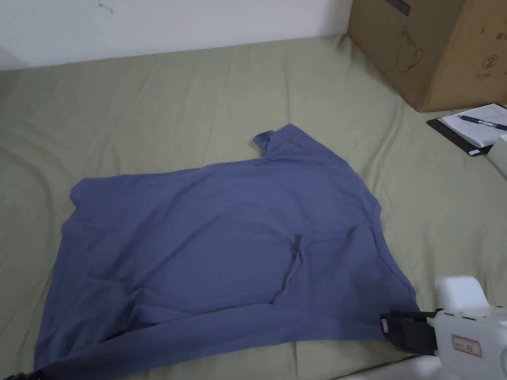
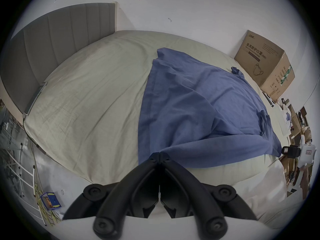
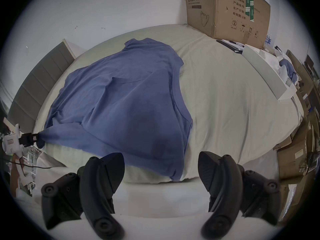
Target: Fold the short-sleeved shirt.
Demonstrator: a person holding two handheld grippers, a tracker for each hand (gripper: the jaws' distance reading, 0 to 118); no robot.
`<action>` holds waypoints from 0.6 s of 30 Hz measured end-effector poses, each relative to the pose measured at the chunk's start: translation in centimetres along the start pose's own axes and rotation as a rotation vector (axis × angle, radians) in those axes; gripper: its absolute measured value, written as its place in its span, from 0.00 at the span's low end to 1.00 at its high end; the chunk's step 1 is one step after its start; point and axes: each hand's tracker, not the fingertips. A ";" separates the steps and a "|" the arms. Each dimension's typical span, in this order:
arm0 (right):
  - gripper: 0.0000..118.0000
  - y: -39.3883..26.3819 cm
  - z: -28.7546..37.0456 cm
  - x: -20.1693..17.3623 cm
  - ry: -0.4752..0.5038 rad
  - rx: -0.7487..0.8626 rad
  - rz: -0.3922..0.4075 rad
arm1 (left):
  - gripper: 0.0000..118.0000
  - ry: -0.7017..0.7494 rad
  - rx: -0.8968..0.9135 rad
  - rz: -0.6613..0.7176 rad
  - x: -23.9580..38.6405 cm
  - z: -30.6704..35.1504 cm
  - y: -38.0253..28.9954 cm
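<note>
A blue short-sleeved shirt lies spread and wrinkled on the green bed sheet, one sleeve pointing to the far side. In the left gripper view, my left gripper is shut on the near corner of the shirt, pulling the cloth taut. The right gripper view shows that left gripper holding the same corner at the far left. My right gripper stands open just short of the near edge of the shirt, with nothing between its jaws. In the head view the right gripper sits beside the shirt's near right corner.
A big cardboard box stands at the bed's far right corner. A clipboard with paper and a pen lies next to it. A grey padded headboard closes the left end. Boxes and clutter stand beyond the right side.
</note>
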 end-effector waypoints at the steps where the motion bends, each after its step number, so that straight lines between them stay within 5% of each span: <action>1: 0.55 0.2 -0.3 -0.1 -0.001 -0.006 0.004 | 0.00 -0.001 -0.002 0.001 0.1 0.0 0.0; 3: 0.49 0.3 -0.6 -0.5 -0.016 -0.015 0.061 | 0.00 -0.001 -0.005 0.002 0.3 0.0 0.1; 5: 0.07 0.1 -0.8 -0.9 -0.067 0.005 0.097 | 0.00 0.006 -0.012 -0.007 0.0 -0.5 0.3; 6: 0.04 -0.1 -0.7 -0.7 -0.049 0.009 0.085 | 0.00 0.010 -0.013 -0.013 0.1 -0.5 0.4; 8: 0.03 -0.3 -0.7 -0.2 0.029 -0.021 0.052 | 0.00 0.012 -0.015 -0.022 0.0 -0.5 0.3; 18: 0.02 1.4 2.0 1.0 0.023 0.064 -0.028 | 0.00 0.017 0.013 -0.052 0.8 0.5 2.6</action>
